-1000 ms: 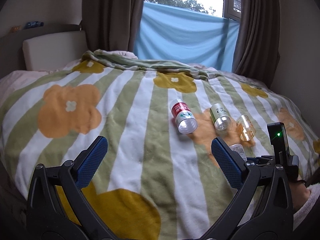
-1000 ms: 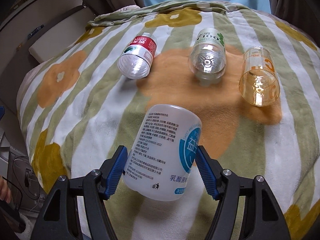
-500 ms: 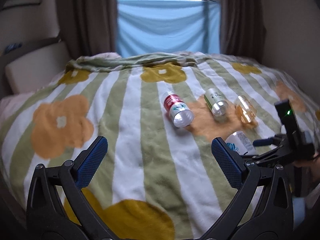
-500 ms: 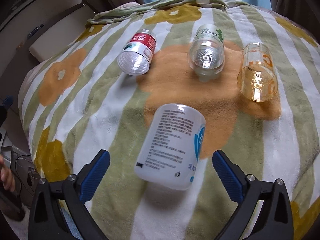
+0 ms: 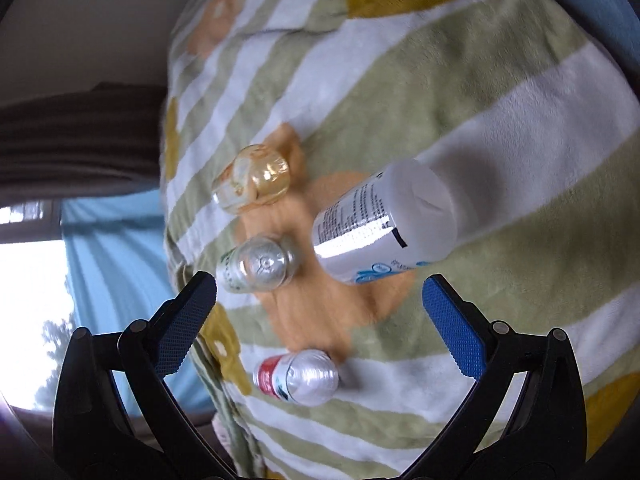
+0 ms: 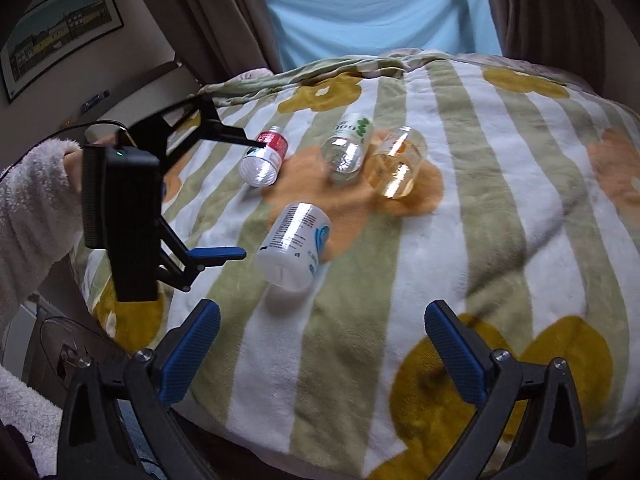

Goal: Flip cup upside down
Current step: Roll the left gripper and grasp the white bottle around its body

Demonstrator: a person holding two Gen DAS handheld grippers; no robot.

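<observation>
four containers on the striped blanket (image 6: 500, 216) (white cup (image 6: 294, 247) on its side), both grippers' jaws wide, empty

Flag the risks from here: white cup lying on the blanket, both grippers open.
1. The white cup lies on its side on the soft blanket; a push from the left hand-held gripper could roll it.
2. The green-label bottle, amber cup and red-label bottle lie close behind and could get knocked.
3. Set upside down on plush bedding, the cup may tip.
</observation>
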